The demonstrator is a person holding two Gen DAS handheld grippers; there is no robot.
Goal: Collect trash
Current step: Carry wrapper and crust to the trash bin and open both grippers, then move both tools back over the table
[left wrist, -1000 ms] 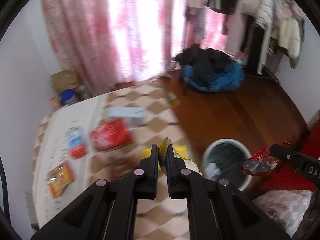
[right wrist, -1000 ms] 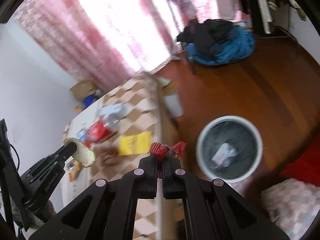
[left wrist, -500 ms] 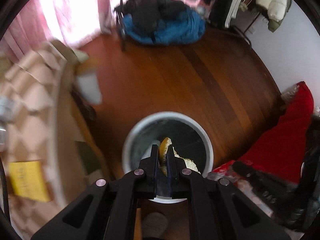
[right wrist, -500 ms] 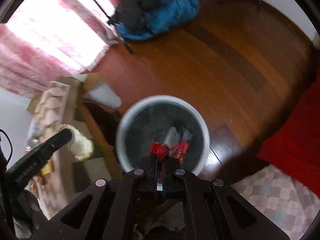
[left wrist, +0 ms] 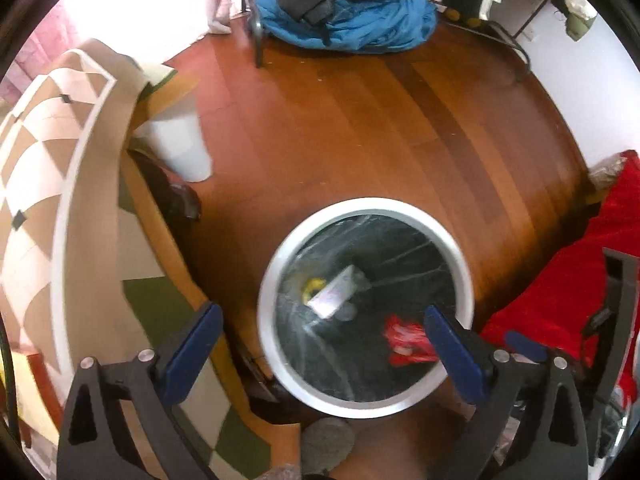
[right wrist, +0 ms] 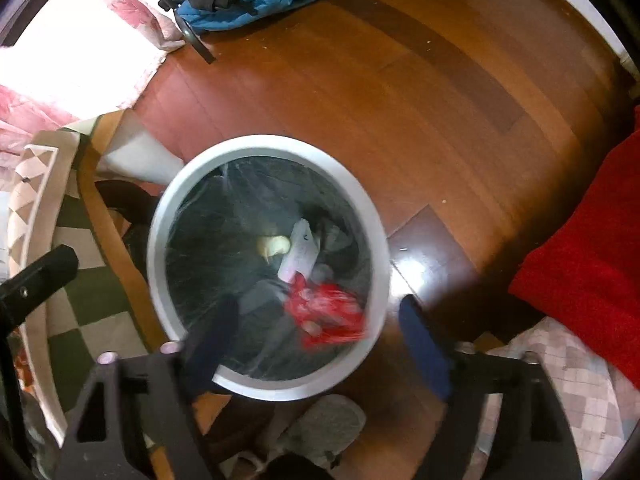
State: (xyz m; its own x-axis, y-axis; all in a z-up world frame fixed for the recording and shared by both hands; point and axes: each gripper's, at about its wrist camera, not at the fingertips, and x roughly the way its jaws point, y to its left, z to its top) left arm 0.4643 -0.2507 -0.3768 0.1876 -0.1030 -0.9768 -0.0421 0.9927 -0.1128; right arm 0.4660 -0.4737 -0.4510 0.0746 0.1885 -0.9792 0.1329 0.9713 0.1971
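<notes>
A round white trash bin (left wrist: pixel 272 276) with a dark liner stands on the wooden floor; it also shows in the right wrist view (right wrist: pixel 372 208). Inside it lie a red wrapper (left wrist: pixel 406 340) (right wrist: pixel 326 312), a yellow peel (left wrist: pixel 314 285) (right wrist: pixel 274 246) and a white paper piece (left wrist: pixel 338 292) (right wrist: pixel 300 254). My left gripper (left wrist: pixel 320 320) is open and empty above the bin. My right gripper (right wrist: pixel 316 312) is open and empty above the bin, its blurred fingers either side of the red wrapper.
A checkered table edge (left wrist: pixel 48 184) lies to the left. A red blanket (left wrist: pixel 560 280) is on the right. A blue and black clothes pile (left wrist: pixel 348 12) sits at the far side. A white container (left wrist: pixel 180 144) stands under the table edge. A grey slipper (right wrist: pixel 324 428) is near the bin.
Both grippers have opened over the bin. The peel left the left gripper and the red wrapper left the right gripper; both now lie in the bin.
</notes>
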